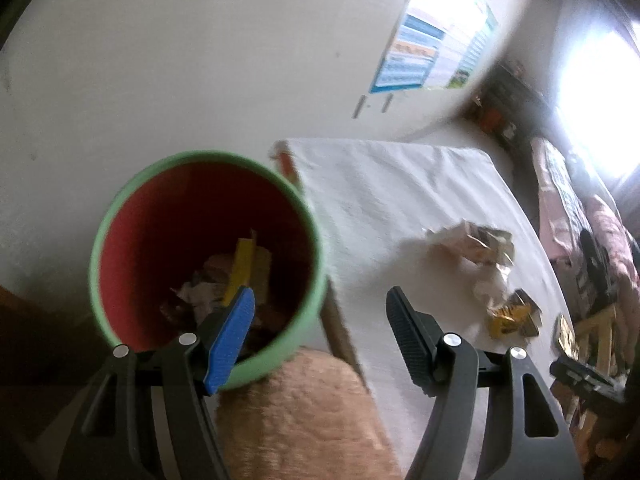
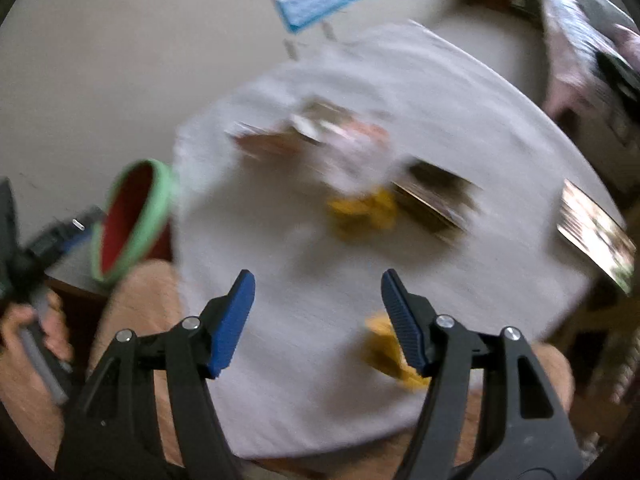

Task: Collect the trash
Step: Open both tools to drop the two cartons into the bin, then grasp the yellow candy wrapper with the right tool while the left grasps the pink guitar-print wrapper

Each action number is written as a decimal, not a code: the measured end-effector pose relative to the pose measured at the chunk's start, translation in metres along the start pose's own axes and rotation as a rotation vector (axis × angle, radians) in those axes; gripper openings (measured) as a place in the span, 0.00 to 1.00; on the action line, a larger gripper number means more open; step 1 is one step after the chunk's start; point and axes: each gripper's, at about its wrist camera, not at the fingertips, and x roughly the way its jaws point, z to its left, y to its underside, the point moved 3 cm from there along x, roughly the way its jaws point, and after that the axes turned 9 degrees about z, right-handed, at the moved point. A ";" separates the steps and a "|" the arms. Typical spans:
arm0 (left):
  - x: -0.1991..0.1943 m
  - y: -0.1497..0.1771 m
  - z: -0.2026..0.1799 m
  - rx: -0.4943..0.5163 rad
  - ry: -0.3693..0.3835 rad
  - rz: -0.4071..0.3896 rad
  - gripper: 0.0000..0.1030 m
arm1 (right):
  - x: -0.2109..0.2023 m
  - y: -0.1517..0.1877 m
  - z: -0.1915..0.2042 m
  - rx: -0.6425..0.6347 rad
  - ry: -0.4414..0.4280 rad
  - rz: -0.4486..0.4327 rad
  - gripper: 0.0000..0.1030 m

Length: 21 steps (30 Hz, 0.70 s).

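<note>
Both sets of fingers apart, left gripper (image 1: pixel 320 304) over green bin (image 1: pixel 120 216), right gripper (image 2: pixel 318 288) above table (image 2: pixel 460 100) wrappers (image 2: pixel 362 208); print too blurred to read.

This is a lived-in room of a home, not a lab or a shop. A small table (image 1: pixel 400 208) under a white cloth stands against a plain pale wall (image 1: pixel 160 60) with a colourful printed chart (image 1: pixel 424 48) pinned on it. To the side, pink patterned bedding or clothes (image 1: pixel 568 216) lie heaped below a bright window (image 1: pixel 596 92), with dark shelves of small items (image 1: pixel 504 112) nearby. A green bin with a red inside (image 1: pixel 208 264) sits beside the table, holding scraps, and the person's bare knees (image 2: pixel 136 300) show at the table's edge
</note>
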 end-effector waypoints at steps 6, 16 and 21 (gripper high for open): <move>0.015 0.007 -0.038 0.076 0.010 0.045 0.63 | 0.026 0.041 -0.040 0.081 0.025 0.084 0.62; 0.027 0.018 -0.094 0.213 0.027 0.088 0.63 | 0.048 0.043 -0.043 0.078 -0.020 0.122 0.49; 0.031 0.018 -0.119 0.271 0.037 0.090 0.63 | 0.048 0.044 -0.048 0.097 -0.062 0.100 0.33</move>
